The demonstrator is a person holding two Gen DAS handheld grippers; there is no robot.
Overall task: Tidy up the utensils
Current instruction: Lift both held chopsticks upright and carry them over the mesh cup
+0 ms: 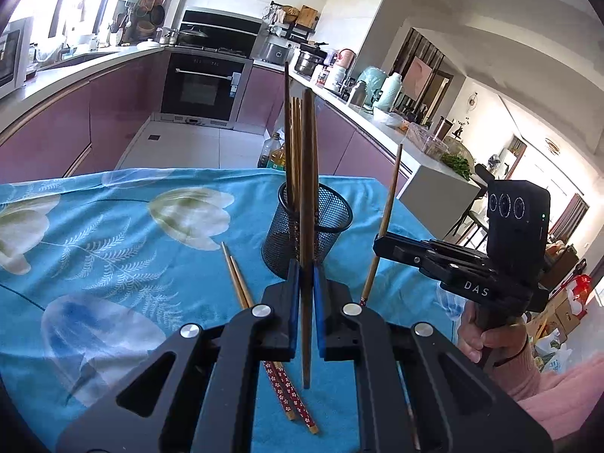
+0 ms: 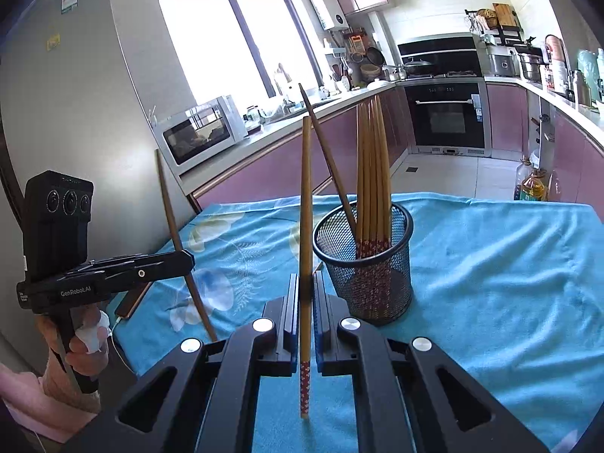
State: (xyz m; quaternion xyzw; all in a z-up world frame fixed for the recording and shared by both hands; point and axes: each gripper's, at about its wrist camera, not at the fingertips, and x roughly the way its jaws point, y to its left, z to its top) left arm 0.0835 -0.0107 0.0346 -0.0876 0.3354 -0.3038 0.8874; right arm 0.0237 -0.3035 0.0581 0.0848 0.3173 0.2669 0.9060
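Each hand-held gripper [image 1: 305, 283] [image 2: 305, 287] pinches 1 upright chopstick [image 1: 306, 196] [image 2: 305, 204] near the mesh cup [image 1: 324, 226].

It is a home kitchen: a built-in oven [image 2: 447, 120], a microwave [image 2: 200, 132], pink cabinets [image 1: 49, 128] and pots on the counter [image 1: 373, 113].

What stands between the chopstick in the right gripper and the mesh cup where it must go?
Nothing visible: the chopstick is held upright just left of the mesh cup, whose open top is only partly filled by standing chopsticks.
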